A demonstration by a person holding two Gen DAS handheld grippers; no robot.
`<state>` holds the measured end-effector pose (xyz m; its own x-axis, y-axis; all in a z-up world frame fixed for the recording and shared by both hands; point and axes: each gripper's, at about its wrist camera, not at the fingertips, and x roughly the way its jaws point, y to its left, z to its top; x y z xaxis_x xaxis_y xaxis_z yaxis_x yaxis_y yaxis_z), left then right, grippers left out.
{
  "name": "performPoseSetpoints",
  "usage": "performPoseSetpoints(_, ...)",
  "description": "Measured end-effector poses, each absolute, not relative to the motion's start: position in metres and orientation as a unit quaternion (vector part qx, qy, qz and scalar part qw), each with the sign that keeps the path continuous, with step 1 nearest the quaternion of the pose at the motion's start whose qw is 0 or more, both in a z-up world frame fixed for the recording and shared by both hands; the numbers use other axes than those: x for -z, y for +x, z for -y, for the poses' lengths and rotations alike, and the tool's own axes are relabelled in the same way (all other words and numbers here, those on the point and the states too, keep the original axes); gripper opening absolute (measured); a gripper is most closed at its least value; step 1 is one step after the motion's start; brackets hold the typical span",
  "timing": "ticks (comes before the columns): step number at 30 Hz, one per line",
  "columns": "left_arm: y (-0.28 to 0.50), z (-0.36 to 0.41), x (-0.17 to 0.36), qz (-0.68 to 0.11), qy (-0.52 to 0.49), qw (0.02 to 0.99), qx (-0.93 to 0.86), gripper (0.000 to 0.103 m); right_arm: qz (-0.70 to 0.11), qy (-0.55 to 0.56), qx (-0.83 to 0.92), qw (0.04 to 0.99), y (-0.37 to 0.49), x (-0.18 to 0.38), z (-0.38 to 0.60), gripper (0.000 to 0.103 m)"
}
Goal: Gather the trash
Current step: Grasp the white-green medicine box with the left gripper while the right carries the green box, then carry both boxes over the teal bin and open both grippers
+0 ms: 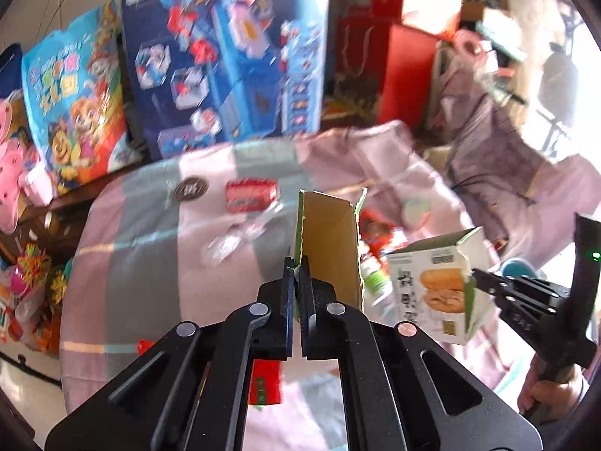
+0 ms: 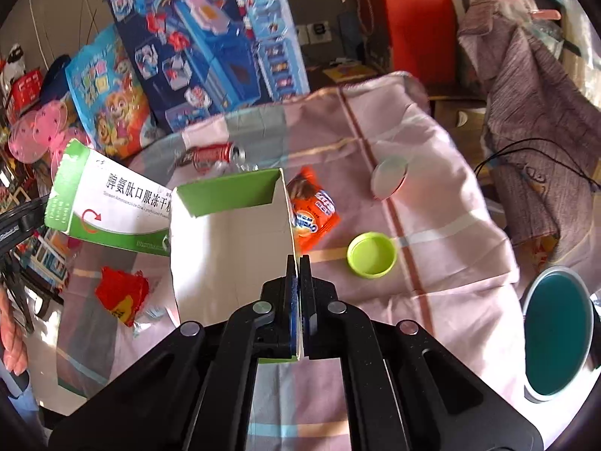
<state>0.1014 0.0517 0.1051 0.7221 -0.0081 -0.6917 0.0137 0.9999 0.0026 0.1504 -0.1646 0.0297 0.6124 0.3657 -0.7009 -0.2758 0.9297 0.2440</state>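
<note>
Above the cloth-covered table point(image 2: 432, 195): two empty cartons held, the bin low on my right.

My right claw point(image 2: 299, 263) is clenched on the bread carton point(image 2: 233, 248); my left claw point(image 1: 299, 267) grips the medicine carton point(image 1: 328, 240), its long axis upright. The teal bin point(image 2: 556, 334) lies nearest the right claw, and only the right view shows it. The orange wrapper point(image 2: 313, 210) and green lid point(image 2: 372, 253) rest on the cloth.
</note>
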Motion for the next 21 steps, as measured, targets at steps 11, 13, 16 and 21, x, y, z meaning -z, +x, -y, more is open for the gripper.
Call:
performPoseSetpoints(11, 0.104, 0.038, -0.122, -0.346, 0.011, 0.930, 0.122, 0.003, -0.365, 0.093, -0.112, 0.919, 0.129, -0.062, 0.248, 0.002)
performPoseSetpoints(13, 0.110, 0.061, -0.119, -0.349, 0.015, 0.926, 0.145, 0.003, -0.362, 0.103, -0.089, 0.922, 0.125, -0.063, 0.273, 0.002)
performPoseSetpoints(16, 0.117, 0.097, -0.115, -0.356, 0.018, 0.916, 0.185, 0.003, -0.357, 0.121, -0.041, 0.925, 0.115, -0.063, 0.325, 0.002)
performPoseSetpoints(21, 0.131, 0.173, -0.107, -0.365, 0.035, 0.895, 0.255, 0.003, -0.357, 0.147, 0.030, 0.922, 0.104, -0.053, 0.402, 0.002)
